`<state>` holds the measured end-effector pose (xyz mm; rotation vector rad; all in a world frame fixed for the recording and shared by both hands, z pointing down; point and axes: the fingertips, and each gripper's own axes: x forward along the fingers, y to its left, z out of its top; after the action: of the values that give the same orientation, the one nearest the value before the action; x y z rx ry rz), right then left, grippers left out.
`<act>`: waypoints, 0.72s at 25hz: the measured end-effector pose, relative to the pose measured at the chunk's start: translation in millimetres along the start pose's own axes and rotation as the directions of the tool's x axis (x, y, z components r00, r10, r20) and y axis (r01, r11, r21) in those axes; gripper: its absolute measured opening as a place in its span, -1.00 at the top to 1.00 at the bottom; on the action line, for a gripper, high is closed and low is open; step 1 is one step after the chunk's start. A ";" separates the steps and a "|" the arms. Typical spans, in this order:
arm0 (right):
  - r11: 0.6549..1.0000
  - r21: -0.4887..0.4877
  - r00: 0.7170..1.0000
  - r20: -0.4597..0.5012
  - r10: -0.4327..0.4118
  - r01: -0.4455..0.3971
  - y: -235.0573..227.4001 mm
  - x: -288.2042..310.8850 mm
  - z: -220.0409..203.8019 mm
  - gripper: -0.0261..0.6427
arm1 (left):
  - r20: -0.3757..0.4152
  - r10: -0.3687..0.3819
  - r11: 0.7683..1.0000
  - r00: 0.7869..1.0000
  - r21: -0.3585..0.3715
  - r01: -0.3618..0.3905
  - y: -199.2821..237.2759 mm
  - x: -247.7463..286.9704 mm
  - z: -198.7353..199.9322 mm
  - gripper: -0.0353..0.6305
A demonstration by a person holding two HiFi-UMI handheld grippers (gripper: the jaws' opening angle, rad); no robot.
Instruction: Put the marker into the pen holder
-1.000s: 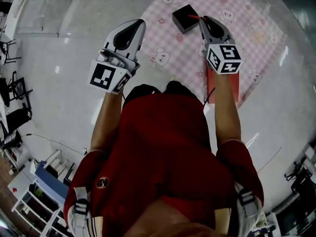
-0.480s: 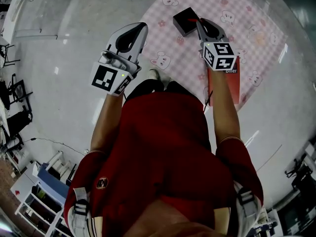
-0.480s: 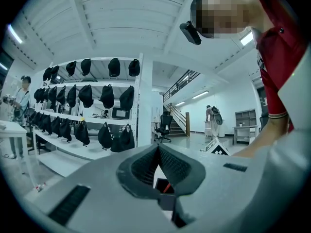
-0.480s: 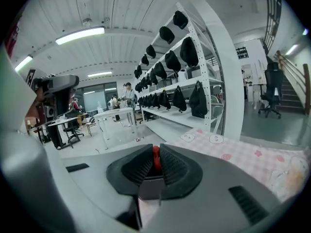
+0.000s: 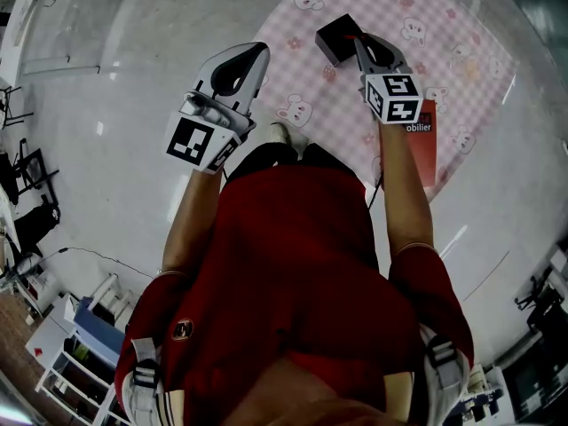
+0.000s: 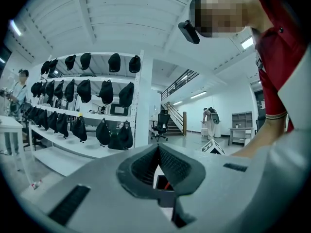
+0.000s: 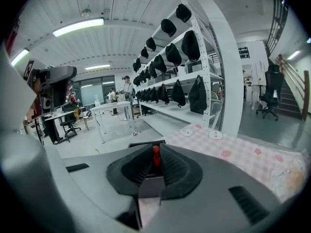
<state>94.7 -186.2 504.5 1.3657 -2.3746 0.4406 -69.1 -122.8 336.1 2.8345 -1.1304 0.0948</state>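
A black square pen holder point(image 5: 335, 34) stands on a pink checkered mat point(image 5: 444, 25). My right gripper point(image 5: 361, 41) is shut on a red marker point(image 5: 355, 34), whose end sits at the holder's near right corner. In the right gripper view the marker point(image 7: 156, 154) stands upright between the pads of the right gripper point(image 7: 155, 147), with the holder's dark rim point(image 7: 146, 143) just beyond. My left gripper point(image 5: 257, 50) hangs to the left of the mat with its tips together and nothing in them. In the left gripper view the left gripper point(image 6: 158, 148) frames the holder point(image 6: 163, 183).
A red book or box point(image 5: 419, 145) lies on the mat under my right forearm. The person's shoes point(image 5: 288, 136) show near the mat's front edge. Shelves of dark bags point(image 6: 97, 130) and a white pillar point(image 7: 228, 81) stand farther off across the pale floor point(image 5: 115, 149).
The right gripper has sunk with the marker toward the holder. The left gripper has shifted slightly right. The person's shoes have come into view.
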 end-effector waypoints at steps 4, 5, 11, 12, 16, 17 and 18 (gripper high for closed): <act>1.000 -0.011 1.000 -0.014 -0.008 0.008 1.0 5.0 -4.5 0.80 | -0.005 -0.008 1.000 1.000 -0.001 0.008 1.8 -1.4 -2.3 0.87; 1.000 -0.016 1.000 -0.019 -0.009 0.009 2.1 5.9 -4.9 0.80 | -0.003 -0.009 1.000 1.000 -0.001 0.009 2.5 -2.3 -1.4 0.87; 0.999 -0.035 0.999 -0.040 -0.021 0.019 5.9 11.3 -8.7 0.80 | -0.002 -0.012 1.000 1.000 -0.005 0.012 8.6 -6.5 -1.4 0.87; 0.999 -0.035 0.999 -0.041 -0.024 0.022 5.6 11.4 -9.0 0.80 | 0.001 -0.016 1.000 1.000 -0.006 0.016 8.4 -6.3 -0.6 0.87; 0.999 -0.038 0.998 -0.039 -0.040 0.038 2.5 9.5 -6.8 0.79 | -0.003 -0.027 1.000 1.000 -0.005 0.027 5.5 -5.5 0.8 0.87; 0.998 -0.040 0.998 -0.040 -0.046 0.045 1.8 9.6 -6.7 0.79 | -0.010 -0.028 1.000 1.000 -0.004 0.028 5.7 -5.9 -0.7 0.87; 0.998 -0.044 0.998 -0.043 -0.053 0.051 1.2 10.0 -7.3 0.79 | -0.015 -0.029 1.000 0.999 -0.003 0.029 6.2 -6.3 -2.6 0.87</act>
<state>90.2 -190.0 515.4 1.3817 -2.2943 0.3993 -78.0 -122.7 338.5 2.8411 -1.0855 0.1127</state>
